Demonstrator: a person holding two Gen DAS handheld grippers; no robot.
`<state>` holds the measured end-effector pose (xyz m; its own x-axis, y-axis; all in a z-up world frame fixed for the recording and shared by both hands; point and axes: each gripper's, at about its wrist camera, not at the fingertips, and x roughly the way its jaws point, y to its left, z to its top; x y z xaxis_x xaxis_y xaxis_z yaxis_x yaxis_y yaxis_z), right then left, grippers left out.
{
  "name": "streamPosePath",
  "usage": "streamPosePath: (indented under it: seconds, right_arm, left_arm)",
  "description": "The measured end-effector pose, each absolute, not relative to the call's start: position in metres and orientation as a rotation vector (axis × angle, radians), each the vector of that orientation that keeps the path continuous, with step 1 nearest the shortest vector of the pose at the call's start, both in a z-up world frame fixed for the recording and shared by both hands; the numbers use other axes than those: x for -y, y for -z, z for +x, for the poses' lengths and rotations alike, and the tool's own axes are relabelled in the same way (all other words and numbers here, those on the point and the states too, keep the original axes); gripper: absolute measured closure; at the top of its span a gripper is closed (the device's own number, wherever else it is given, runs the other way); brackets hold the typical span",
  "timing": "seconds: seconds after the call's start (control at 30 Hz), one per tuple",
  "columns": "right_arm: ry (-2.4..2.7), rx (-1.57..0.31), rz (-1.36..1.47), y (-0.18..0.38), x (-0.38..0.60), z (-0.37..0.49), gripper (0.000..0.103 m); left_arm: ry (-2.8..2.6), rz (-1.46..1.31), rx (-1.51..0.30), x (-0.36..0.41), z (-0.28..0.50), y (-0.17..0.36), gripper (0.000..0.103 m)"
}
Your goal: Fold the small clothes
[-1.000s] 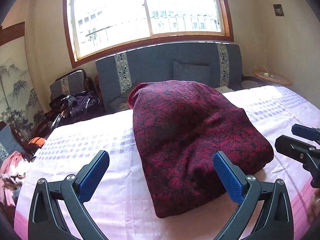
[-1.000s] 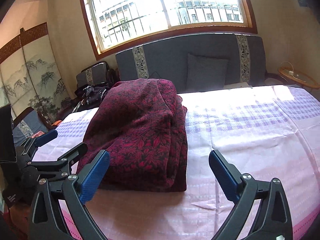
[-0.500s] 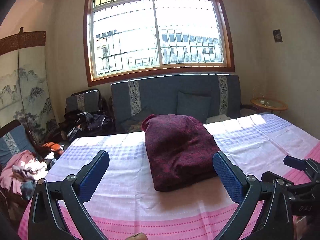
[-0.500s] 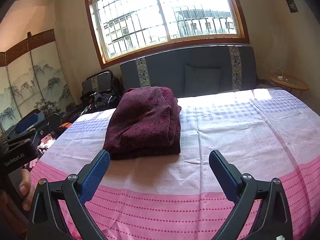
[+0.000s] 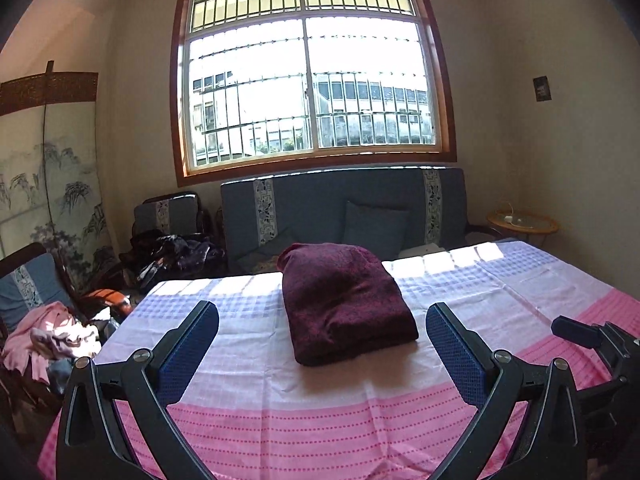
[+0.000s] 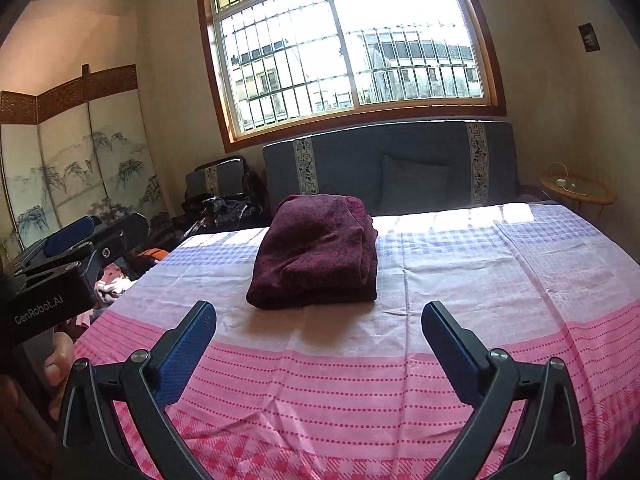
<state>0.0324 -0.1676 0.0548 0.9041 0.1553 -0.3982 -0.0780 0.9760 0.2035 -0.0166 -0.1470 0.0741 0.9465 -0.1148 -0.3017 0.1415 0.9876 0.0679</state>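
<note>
Clothes come first: a dark red garment (image 5: 344,300) lies folded in a thick bundle on the pink and lilac checked cloth (image 5: 320,412) covering the table, well apart from both tools. On the far left a chair holds a heap of pink clothing (image 5: 48,336), possibly more laundry. The left gripper (image 5: 322,344) hangs over the near edge, fingers spread wide, holding nothing. The right gripper (image 6: 319,340) is likewise wide apart and empty.

One text can be read: "GenRobot.AI" in pale letters on the black side of the left gripper (image 6: 76,240), at the left edge of the right wrist view. Nothing else carries legible writing.
</note>
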Motion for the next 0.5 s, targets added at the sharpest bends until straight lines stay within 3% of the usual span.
streamPosePath:
  seconds: [0.5]
  right_arm:
    - [-0.108,-0.454,0.202,-0.034,0.175,-0.008,0.0]
  left_arm:
    - [0.098,0.1,-0.356,0.16,-0.055,-0.041,0.0]
